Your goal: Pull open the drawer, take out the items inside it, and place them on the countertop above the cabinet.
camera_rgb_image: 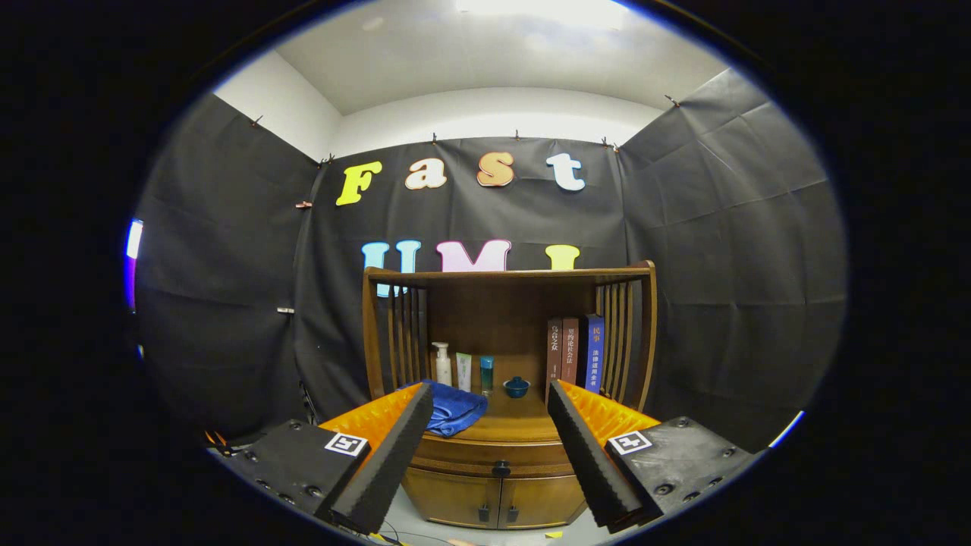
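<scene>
A wooden cabinet [501, 455] stands ahead against the cloth wall. Its drawer [493, 455] is closed, with a small dark knob [501, 469] at its middle, seen between my fingers. Below the drawer are two small doors [497, 500]. The countertop [516, 425] above the drawer holds a blue cloth [454, 409] on its left part. My gripper [491, 402] is open and holds nothing. It is some way back from the cabinet, with its fingers framing the countertop and drawer. What is in the drawer is hidden.
A slatted wooden shelf frame [645, 334] rises over the countertop. At its back stand a white pump bottle [442, 364], two tubes [475, 371], a small blue lidded bowl [516, 387] and three upright books [574, 351]. Black cloth walls close in left and right.
</scene>
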{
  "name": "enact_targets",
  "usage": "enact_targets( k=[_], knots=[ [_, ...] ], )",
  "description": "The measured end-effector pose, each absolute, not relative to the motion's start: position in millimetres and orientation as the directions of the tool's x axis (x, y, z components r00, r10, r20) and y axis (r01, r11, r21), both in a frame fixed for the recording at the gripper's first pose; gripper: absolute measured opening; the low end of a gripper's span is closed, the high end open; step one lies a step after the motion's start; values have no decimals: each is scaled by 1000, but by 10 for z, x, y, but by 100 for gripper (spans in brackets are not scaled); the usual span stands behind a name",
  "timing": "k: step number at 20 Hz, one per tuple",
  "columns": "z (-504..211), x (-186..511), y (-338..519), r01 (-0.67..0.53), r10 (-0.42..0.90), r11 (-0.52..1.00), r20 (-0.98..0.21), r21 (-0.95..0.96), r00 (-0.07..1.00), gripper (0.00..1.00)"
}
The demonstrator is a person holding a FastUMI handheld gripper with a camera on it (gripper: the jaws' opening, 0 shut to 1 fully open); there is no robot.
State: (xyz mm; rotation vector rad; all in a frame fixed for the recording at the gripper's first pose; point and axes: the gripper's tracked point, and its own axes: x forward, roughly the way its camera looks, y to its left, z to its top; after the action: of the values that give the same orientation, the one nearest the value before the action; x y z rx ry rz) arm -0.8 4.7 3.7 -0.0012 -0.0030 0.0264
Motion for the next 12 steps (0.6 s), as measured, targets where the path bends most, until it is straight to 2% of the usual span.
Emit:
enact_targets(
  k=[8,12],
  knots=[
    [-188,129,38,-36,37,999,-21,36,999,99],
    [-627,343,-3,-31,37,997,-97,66,995,100]
  ],
)
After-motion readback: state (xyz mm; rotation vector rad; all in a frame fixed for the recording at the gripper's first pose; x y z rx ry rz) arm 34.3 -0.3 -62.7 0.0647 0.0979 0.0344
